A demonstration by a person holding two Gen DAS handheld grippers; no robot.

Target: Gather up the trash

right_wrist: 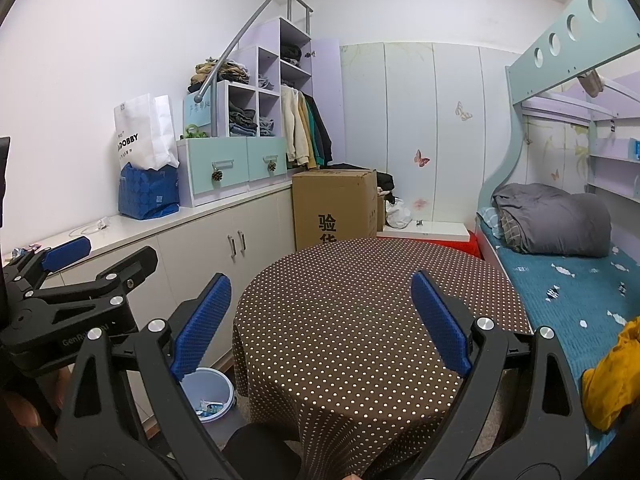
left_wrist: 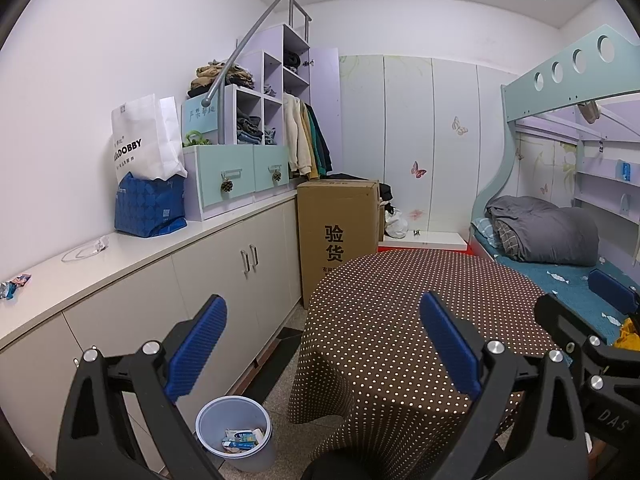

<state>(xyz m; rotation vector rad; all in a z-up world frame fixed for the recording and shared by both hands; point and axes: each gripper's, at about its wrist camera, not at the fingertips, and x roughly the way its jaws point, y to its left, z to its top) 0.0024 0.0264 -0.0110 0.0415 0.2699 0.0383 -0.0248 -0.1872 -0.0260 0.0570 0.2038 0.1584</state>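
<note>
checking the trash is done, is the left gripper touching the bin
Apart. In the left wrist view the left gripper hangs open and empty in the air above the floor, while the bin stands on the floor below it beside the table.

The right gripper (right_wrist: 320,320) hangs above the round desk (right_wrist: 360,312) with its dotted brown cloth, blue fingers (right_wrist: 440,324) spread wide and holding nothing. The left gripper (right_wrist: 66,250) shows at the left edge, near the counter (right_wrist: 168,220). A pale bin (right_wrist: 210,394) with scraps inside stands on the floor beside the desk. A bed (right_wrist: 560,280) lies to the right.
</note>
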